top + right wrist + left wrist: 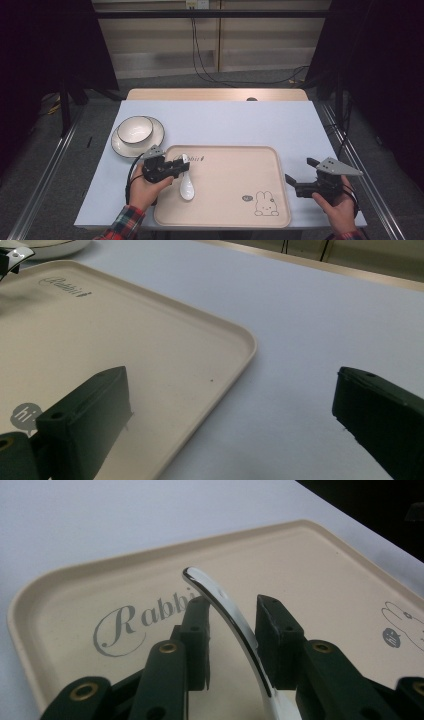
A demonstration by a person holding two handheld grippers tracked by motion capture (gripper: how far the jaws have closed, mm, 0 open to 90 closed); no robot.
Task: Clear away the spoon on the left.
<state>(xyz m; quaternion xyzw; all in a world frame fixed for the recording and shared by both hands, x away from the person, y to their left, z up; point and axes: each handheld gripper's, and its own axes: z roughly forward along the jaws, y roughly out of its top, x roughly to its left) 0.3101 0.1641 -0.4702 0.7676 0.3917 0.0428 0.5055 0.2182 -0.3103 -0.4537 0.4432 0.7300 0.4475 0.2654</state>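
Spoon point(186, 186): white ceramic soup spoon, lay on the beige rabbit tray point(235, 220) near its left edge, bowl end toward the person, handle point(220, 600) arching up.
Handling: judged light, stiff, glazed and slippery; likely to chip if dropped.
Hold point: mid-handle, pads across its narrow sides.
Left hand-held gripper point(176, 169): straddled the handle, jaws parted, a gap visible on one side; looked loose rather than clamped.
Left hand point(145, 190): low over the tray's left rim, pointing right.
Right hand-held gripper point(298, 178): jaws wide apart, empty, over the surface point(225, 120) at the tray's right edge.
Bowl on plate point(136, 131): behind the tray, well apart.
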